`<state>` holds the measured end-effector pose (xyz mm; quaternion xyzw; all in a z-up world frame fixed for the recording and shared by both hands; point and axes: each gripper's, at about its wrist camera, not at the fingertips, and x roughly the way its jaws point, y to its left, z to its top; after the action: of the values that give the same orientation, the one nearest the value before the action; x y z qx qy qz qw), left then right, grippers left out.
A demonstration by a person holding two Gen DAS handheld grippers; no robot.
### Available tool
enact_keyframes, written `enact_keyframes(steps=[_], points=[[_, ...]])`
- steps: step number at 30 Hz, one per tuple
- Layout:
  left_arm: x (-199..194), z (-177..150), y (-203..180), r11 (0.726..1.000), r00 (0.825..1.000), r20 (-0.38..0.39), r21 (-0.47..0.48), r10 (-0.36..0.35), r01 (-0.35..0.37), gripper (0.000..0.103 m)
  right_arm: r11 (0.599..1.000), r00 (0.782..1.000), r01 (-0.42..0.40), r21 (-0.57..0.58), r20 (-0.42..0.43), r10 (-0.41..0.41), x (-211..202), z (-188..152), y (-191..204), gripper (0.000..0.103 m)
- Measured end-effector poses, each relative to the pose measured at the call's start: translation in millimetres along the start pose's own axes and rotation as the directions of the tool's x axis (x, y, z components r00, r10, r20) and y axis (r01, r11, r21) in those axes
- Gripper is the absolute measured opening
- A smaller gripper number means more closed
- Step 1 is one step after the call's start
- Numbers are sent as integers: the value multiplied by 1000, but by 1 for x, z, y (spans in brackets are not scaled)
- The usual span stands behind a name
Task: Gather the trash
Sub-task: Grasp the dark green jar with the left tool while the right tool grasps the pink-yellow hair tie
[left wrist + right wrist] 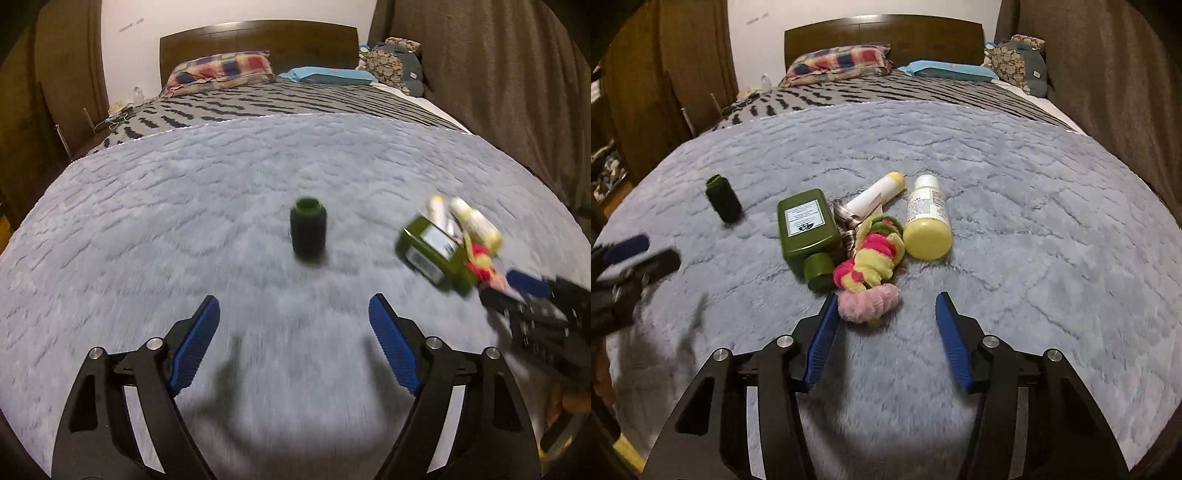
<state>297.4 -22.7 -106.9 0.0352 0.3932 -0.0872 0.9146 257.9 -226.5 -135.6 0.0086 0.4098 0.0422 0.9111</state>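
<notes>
Trash on a grey-blue blanket [1015, 206]: a dark green jar [308, 230] stands alone, well apart from a cluster — green flat bottle [809, 230], yellow bottle [928, 223], white tube [875, 194], fuzzy pink-yellow toy [871, 266]. Left gripper [293, 314] — jaws spread, empty, short of the jar. Right gripper [886, 308] — jaws apart, empty, at the toy's pink end.

Motion-blurred small dark green jar [308, 230], label print on flat green bottle [807, 225] illegible

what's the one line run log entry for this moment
phase: approach | left gripper: open, empty, facing dark green jar | right gripper: open, empty, by fuzzy toy | blanket: nothing collected yet
</notes>
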Motion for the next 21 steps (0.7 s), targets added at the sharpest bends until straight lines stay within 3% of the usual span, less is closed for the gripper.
enact_keyframes(steps=[8, 12, 13, 15, 21], points=[[41, 36, -6, 1000, 1000, -6, 22, -7, 7, 67, 1000, 1000, -21, 3, -11, 21, 13, 12, -1, 55], [59, 43, -7, 999, 999, -34, 25, -28, 29, 43, 1000, 999, -29, -2, -20, 29, 18, 14, -2, 51], [62, 44, -6, 999, 999, -40, 23, -32, 33, 33, 999, 999, -35, -4, -19, 35, 18, 14, -1, 47], [65, 44, -5, 999, 998, -51, 16, -47, 48, 25, 999, 999, -51, -10, -14, 51, 15, 12, -1, 34], [48, 32, -7, 997, 996, -48, 20, -74, 75, 24, 998, 998, -58, -7, -8, 58, 2, 2, 0, 32]])
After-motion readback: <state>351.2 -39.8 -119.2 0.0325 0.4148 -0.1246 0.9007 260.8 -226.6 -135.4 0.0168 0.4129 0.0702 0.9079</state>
